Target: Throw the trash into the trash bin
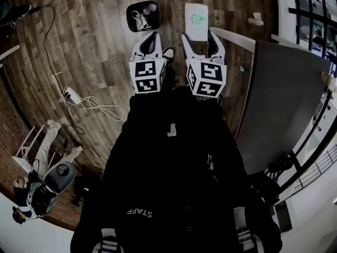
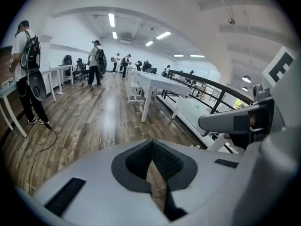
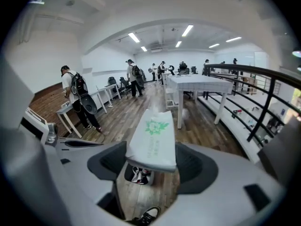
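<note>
A black trash bin [image 1: 143, 16] with some trash inside stands on the wood floor ahead. In the head view my left gripper [image 1: 149, 37] hangs just short of it, shut with nothing between its fingers. My right gripper [image 1: 201, 36] is shut on a flat white packet [image 1: 196, 21] with a green print, which sticks out forward to the right of the bin. The right gripper view shows the packet [image 3: 153, 142] clamped between the pads, with the bin [image 3: 138, 174] showing below it. In the left gripper view the left gripper [image 2: 151, 163] has only floor beyond its jaws.
A grey table [image 1: 287, 99] fills the right side, with a white crumpled scrap [image 1: 255, 20] beyond its far corner. A power strip and cables [image 1: 76, 96] lie on the floor at left. A person [image 1: 45, 191] is at lower left. Desks [image 2: 157, 84] and standing people [image 2: 28, 74] are farther off.
</note>
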Demonstrator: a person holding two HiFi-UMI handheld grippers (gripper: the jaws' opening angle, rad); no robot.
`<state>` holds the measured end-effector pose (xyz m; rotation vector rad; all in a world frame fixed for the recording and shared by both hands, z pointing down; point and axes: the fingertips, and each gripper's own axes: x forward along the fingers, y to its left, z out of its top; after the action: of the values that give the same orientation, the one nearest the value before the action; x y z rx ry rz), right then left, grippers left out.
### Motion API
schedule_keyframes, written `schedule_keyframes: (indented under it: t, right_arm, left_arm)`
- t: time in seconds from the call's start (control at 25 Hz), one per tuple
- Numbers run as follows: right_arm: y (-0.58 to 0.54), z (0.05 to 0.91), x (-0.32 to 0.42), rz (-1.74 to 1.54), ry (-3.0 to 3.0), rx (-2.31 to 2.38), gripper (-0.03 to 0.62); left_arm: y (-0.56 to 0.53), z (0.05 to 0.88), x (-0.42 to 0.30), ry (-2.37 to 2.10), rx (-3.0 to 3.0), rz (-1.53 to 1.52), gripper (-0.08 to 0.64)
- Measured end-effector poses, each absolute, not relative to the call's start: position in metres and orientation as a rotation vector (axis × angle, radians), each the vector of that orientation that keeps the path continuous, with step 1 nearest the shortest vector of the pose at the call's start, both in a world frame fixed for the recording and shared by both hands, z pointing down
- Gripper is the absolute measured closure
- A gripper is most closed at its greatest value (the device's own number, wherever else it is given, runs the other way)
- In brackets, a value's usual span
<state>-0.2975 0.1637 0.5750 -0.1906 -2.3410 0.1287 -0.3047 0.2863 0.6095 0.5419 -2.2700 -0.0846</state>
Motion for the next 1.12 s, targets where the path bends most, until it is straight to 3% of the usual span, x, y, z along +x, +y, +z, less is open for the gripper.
schedule_keyframes:
  t: [0.52, 1.12]
  right_arm:
    - [0.275, 0.757, -0.322, 0.096, -2.144, -0.454, 0.252]
    - [0.326, 0.947, -0.322, 0.087, -2.005, -0.536, 0.252]
  left_arm:
    - [0.396, 0.761, -0.307, -2.216, 0.275, -0.158, 0.560]
    - [0.434, 0.940, -0.303, -2.131, 0.220, -0.183, 0.560]
